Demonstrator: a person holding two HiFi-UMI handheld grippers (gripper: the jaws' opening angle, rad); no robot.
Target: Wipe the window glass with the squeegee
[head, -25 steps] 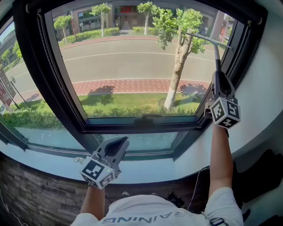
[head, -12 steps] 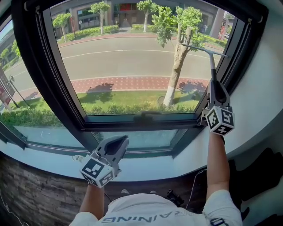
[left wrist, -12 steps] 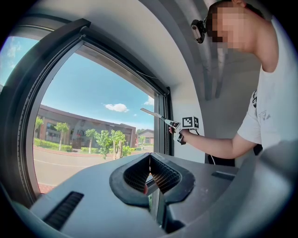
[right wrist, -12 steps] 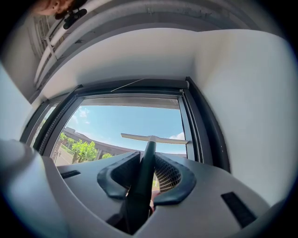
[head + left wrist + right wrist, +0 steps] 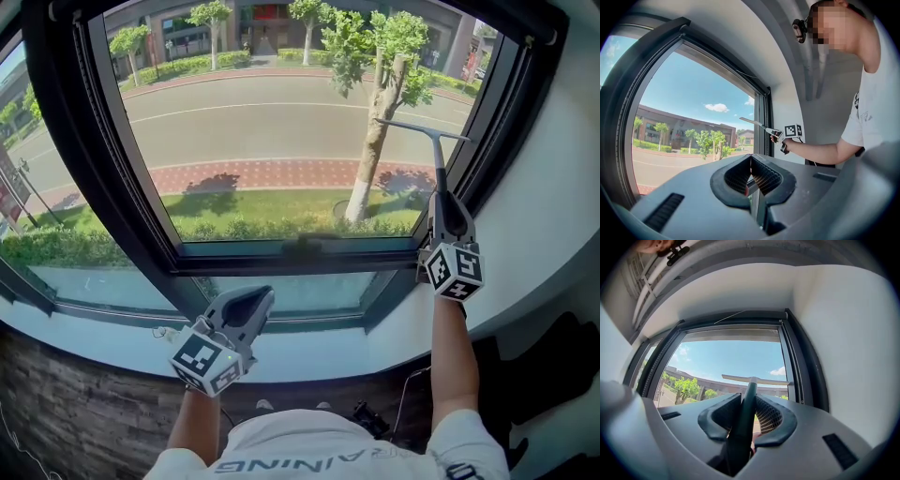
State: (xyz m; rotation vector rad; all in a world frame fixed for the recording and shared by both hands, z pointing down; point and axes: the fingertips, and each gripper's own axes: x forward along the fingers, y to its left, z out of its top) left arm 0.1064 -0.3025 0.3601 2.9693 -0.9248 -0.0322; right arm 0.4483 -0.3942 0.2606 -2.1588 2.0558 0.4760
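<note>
The squeegee (image 5: 437,159) has a thin metal blade across a dark handle. Its blade lies against the right part of the large window glass (image 5: 272,141), close to the right frame, about halfway up the pane. My right gripper (image 5: 441,210) is shut on the lower handle, just above the bottom frame rail. In the right gripper view the handle runs up between the pads to the squeegee blade (image 5: 754,379). My left gripper (image 5: 249,300) hangs low over the sill, jaws shut on nothing, away from the glass. The left gripper view shows its shut tips (image 5: 750,158) and the distant squeegee (image 5: 753,123).
A dark window frame (image 5: 484,122) borders the pane, with a narrow lower pane (image 5: 309,296) under the rail. A white sill (image 5: 309,364) runs below. A white wall (image 5: 544,206) stands close on the right. Cables lie on the floor (image 5: 375,422).
My right gripper has drawn the squeegee down the right side of the glass and slightly left. The left gripper has stayed put.
</note>
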